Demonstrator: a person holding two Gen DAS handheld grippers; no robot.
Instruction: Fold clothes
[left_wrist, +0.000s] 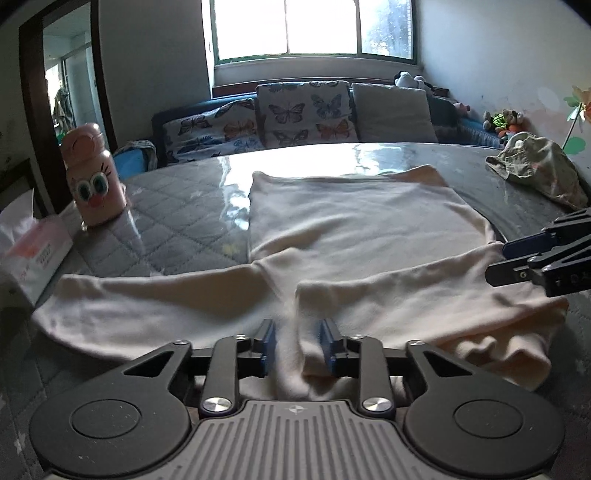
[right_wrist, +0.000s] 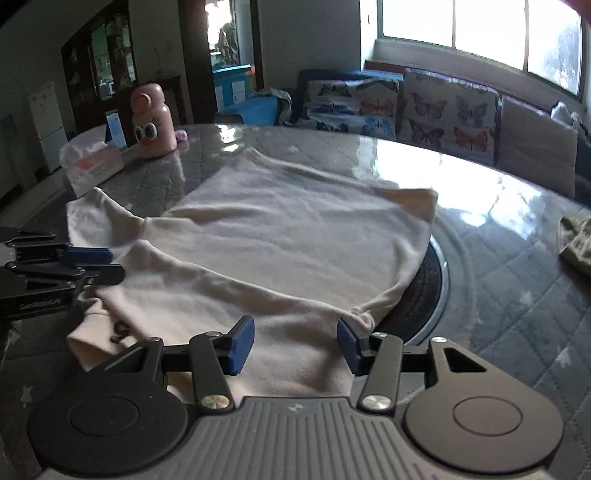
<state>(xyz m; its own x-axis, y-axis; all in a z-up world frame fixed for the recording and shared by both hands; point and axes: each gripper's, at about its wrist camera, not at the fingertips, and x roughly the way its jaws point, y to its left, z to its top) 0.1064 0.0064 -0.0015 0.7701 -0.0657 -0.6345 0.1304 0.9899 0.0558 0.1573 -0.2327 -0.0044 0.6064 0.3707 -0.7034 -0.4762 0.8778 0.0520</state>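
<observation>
A cream long-sleeved top lies spread on the quilted table, body away from me, sleeves across the near edge; it also shows in the right wrist view. My left gripper stands partly open with a bunched fold of the cream cloth between its blue pads. It also shows at the left of the right wrist view, its fingers close together. My right gripper is open over the near right corner of the top, cloth beneath it, nothing pinched. It also enters the left wrist view from the right.
A pink bottle with cartoon eyes and a tissue box stand at the left. An olive garment lies at the far right. A round metal-rimmed inset shows beside the top. A sofa with butterfly cushions is behind the table.
</observation>
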